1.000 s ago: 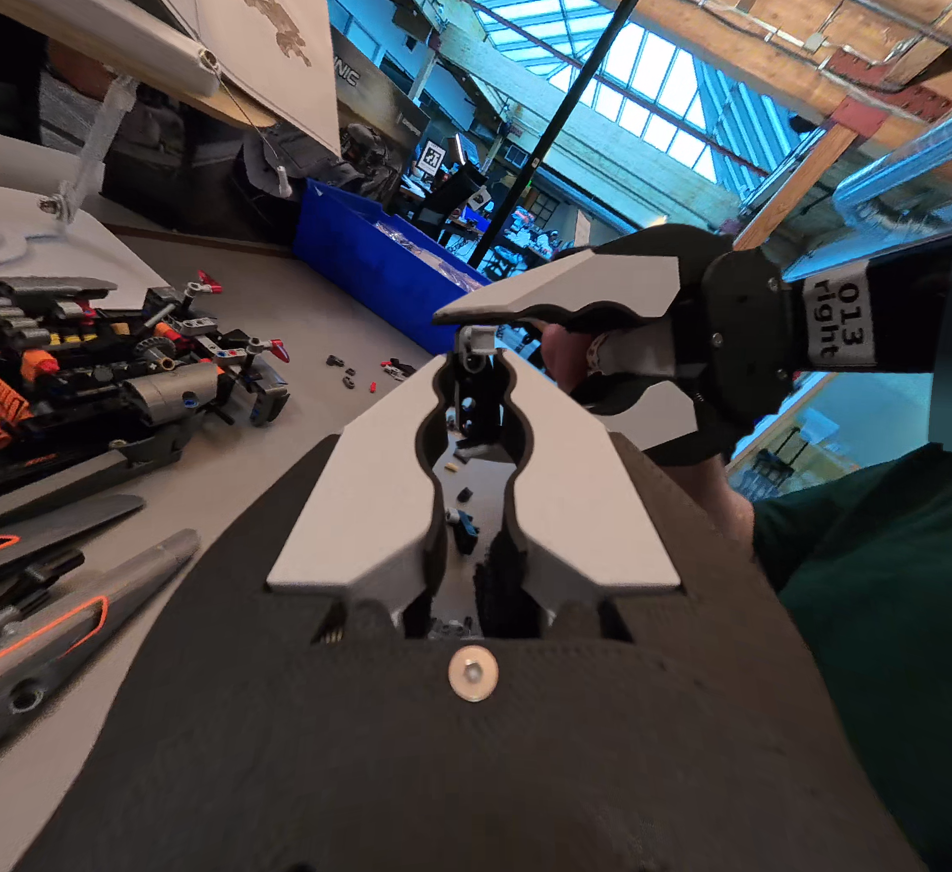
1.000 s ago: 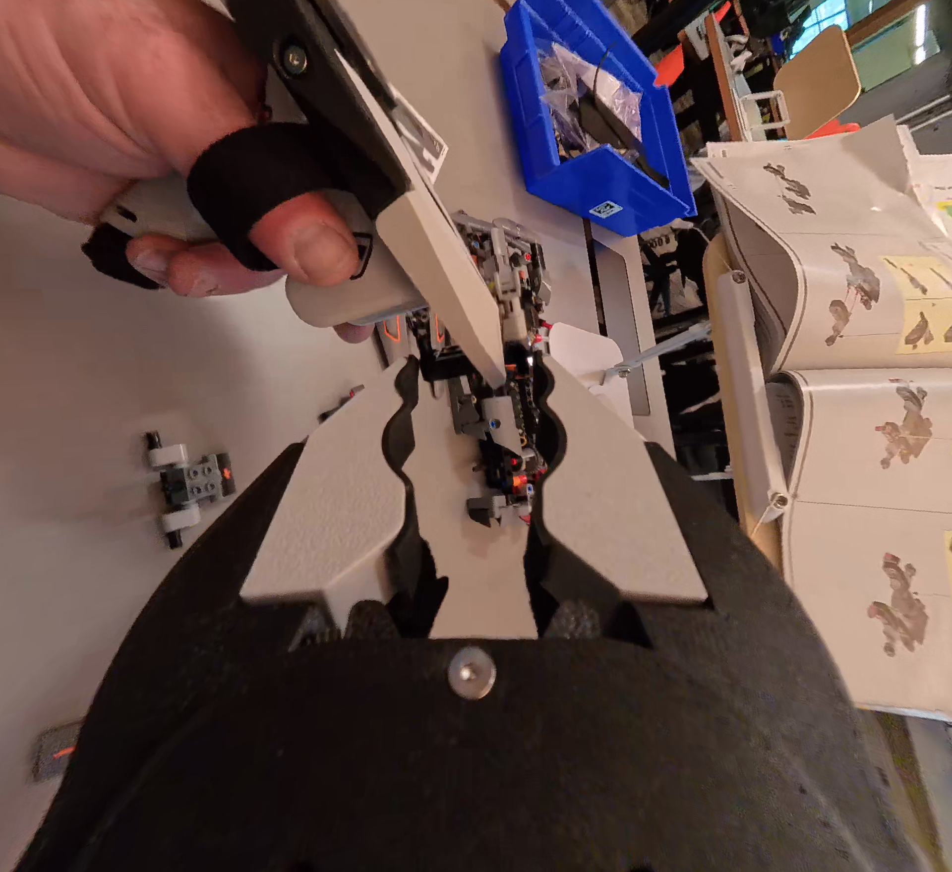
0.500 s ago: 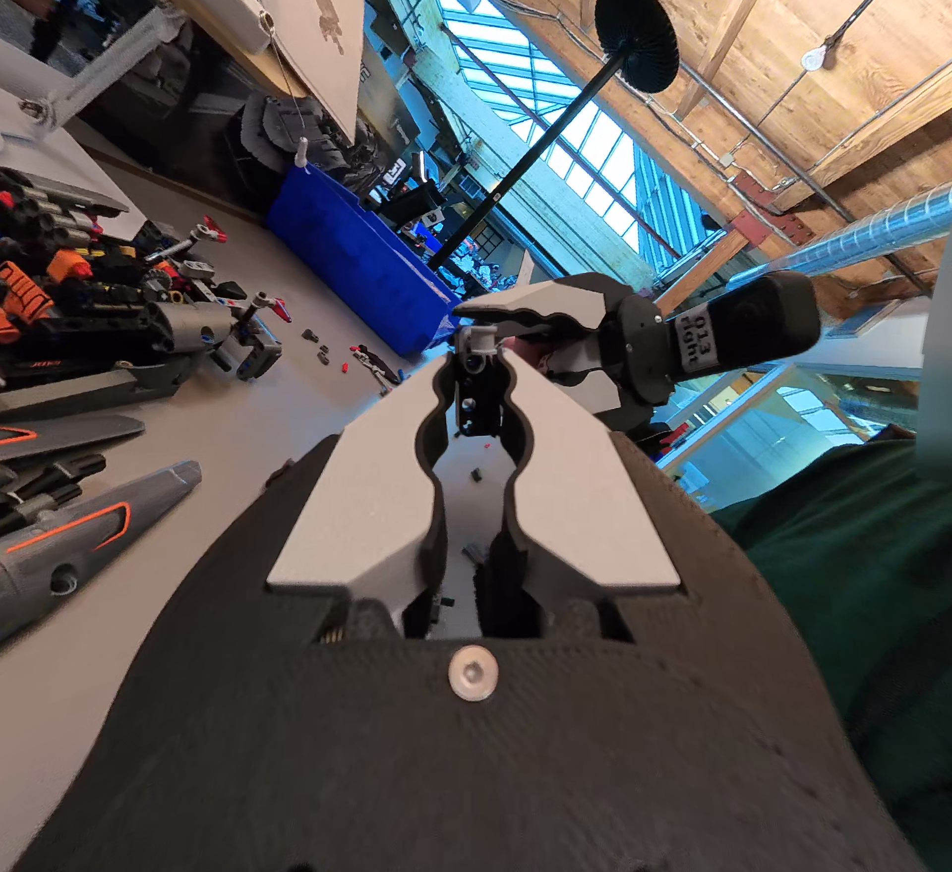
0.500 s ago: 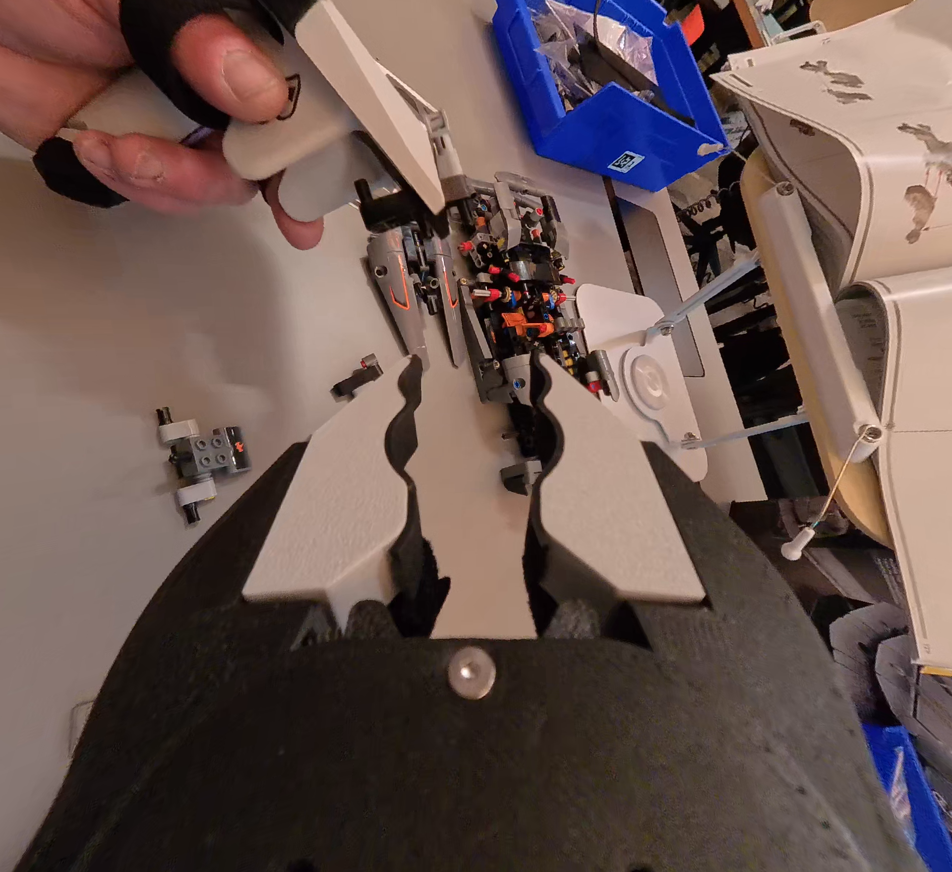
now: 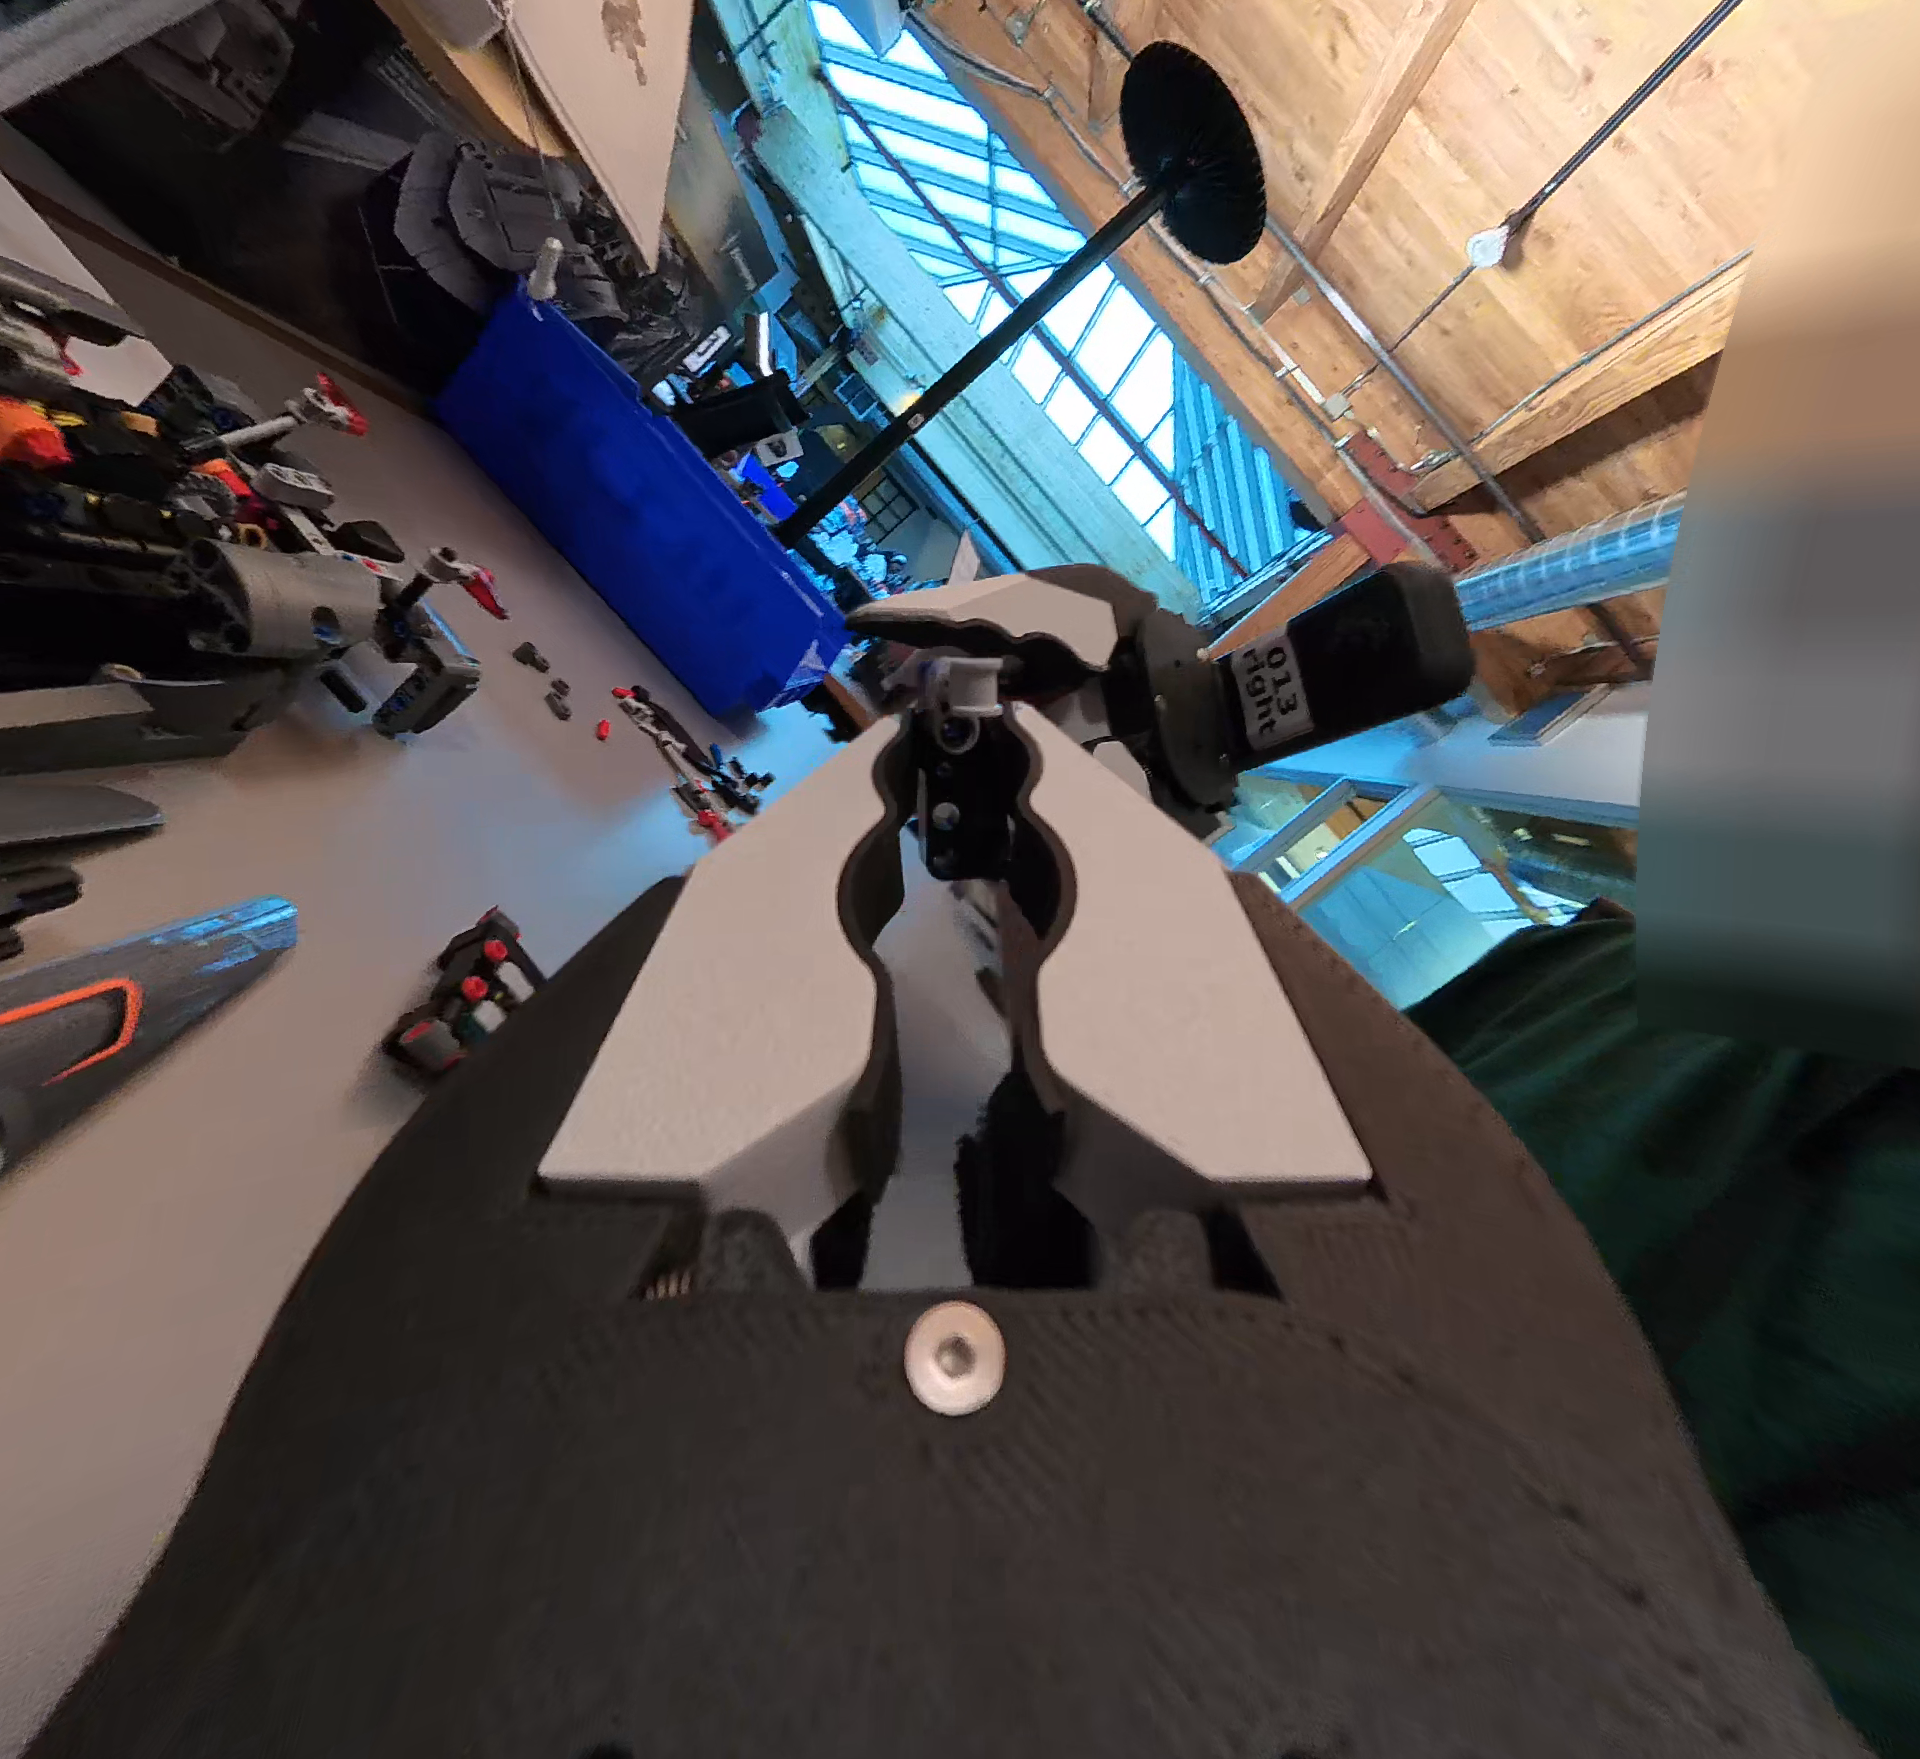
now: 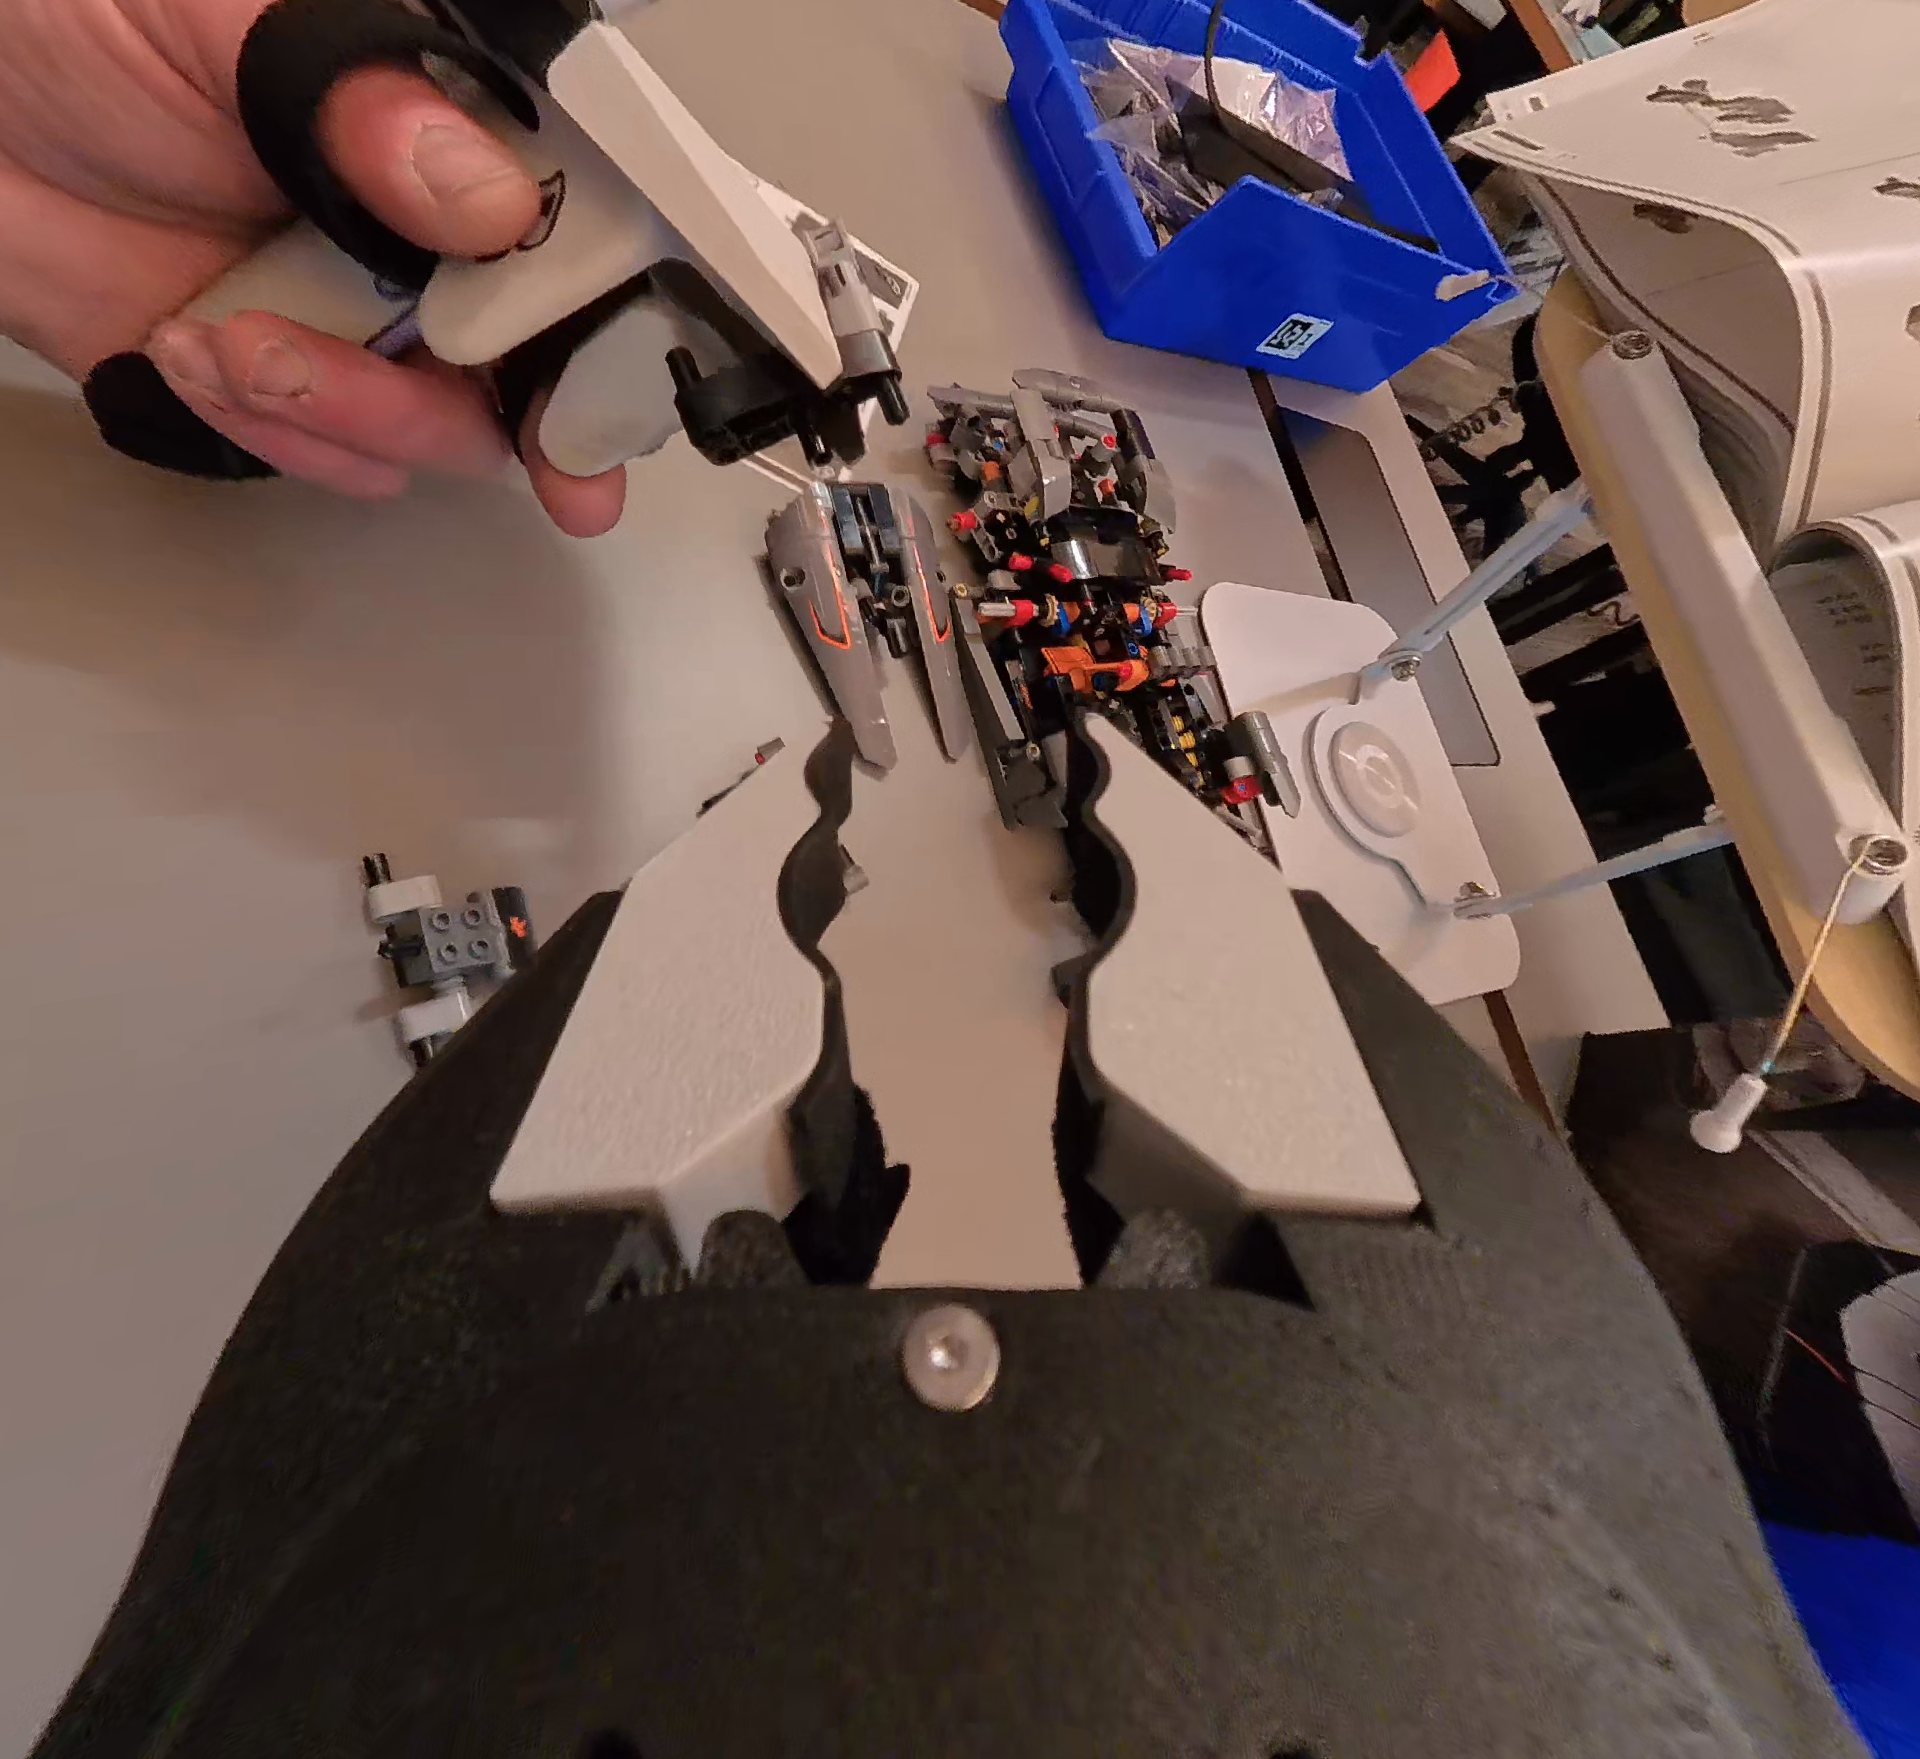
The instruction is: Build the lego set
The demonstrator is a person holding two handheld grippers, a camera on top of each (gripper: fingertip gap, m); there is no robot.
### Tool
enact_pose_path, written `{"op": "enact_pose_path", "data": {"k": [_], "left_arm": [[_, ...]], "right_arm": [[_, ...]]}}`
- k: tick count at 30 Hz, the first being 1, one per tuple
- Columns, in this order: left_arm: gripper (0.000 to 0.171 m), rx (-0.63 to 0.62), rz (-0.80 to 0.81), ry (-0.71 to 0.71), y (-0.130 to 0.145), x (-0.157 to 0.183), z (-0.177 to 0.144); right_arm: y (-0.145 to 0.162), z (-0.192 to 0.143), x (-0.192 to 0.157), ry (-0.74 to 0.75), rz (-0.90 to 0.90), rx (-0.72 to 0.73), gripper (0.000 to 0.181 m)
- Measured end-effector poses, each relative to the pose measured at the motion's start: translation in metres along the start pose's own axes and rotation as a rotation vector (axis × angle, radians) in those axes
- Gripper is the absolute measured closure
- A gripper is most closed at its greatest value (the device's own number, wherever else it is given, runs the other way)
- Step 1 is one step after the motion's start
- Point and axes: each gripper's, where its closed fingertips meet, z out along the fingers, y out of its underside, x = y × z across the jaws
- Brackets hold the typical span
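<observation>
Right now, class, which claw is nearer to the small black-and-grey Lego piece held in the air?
Left. The left claw is shut on the Lego piece, gripping it between its fingertips. The right claw is open and empty, set apart from the piece.

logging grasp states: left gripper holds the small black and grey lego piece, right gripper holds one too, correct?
Half right. The left gripper is shut on the small black and grey lego piece, but the right gripper is open with nothing between its fingers, as the right wrist view shows.
</observation>
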Motion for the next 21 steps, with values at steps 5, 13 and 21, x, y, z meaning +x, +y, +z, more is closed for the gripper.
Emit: {"op": "enact_pose_path", "data": {"k": [5, 13, 21], "left_arm": [[0.159, 0.026, -0.084, 0.101, -0.001, 0.01, 0.002], [0.16, -0.042, -0.072, 0.118, 0.013, 0.014, 0.009], [0.16, -0.037, -0.124, 0.132, 0.021, 0.017, 0.021]], "right_arm": [[-0.021, -0.003, -0.004, -0.07, 0.087, 0.114, 0.146], [-0.046, -0.008, -0.023, -0.294, 0.195, 0.28, 0.129], [-0.042, 0.014, -0.039, -0.119, -0.056, 0.165, 0.138]]}}
